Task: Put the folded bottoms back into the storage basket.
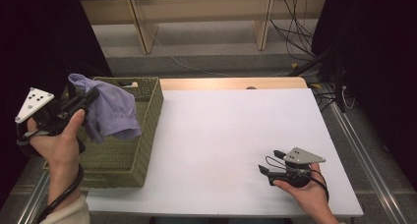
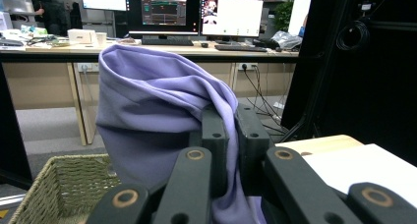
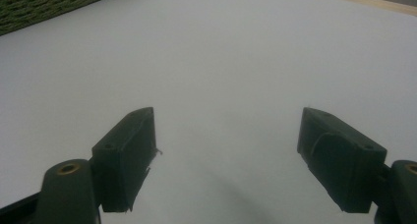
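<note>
A lilac cloth hangs over the green woven basket at the table's left. My left gripper is shut on the cloth's upper part and holds it above the basket; in the left gripper view the cloth drapes over the pinched jaws of my left gripper. My right gripper rests low over the white table at the front right, open with nothing between its fingers. The right gripper view shows my right gripper with its jaws wide apart over bare white surface.
The basket stands along the table's left edge. A wooden strip borders the table's far edge. Beyond the table are desk legs and loose cables on the floor. Desks with monitors stand far off.
</note>
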`<act>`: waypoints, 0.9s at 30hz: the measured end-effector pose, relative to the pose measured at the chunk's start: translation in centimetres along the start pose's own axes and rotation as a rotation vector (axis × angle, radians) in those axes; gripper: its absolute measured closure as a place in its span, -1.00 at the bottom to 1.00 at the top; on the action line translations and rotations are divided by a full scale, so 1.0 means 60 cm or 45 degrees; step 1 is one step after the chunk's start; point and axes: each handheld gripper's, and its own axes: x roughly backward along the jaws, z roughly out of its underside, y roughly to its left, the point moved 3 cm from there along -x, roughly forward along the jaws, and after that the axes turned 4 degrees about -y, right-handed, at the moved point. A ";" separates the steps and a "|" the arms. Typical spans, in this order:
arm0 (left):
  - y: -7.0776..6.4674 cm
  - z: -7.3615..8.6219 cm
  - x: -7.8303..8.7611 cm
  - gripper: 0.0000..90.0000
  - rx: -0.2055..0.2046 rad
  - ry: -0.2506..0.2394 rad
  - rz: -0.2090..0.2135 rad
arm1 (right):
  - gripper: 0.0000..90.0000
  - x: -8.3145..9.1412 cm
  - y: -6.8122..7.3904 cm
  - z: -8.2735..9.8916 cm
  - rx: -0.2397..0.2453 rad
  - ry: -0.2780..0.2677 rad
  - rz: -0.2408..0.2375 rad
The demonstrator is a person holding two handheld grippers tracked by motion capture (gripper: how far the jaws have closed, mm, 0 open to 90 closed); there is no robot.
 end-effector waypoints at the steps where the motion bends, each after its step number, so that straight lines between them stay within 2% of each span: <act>1: 0.001 0.000 0.001 0.87 -0.005 0.005 -0.003 | -0.48 0.000 0.000 0.000 0.001 0.001 0.000; 12: 0.005 0.004 -0.002 0.87 -0.019 0.030 -0.015 | -0.48 0.000 0.000 0.000 0.001 0.002 -0.001; 27: 0.008 0.014 -0.009 0.86 -0.033 0.081 0.003 | -0.48 0.001 0.000 0.000 0.002 0.000 -0.001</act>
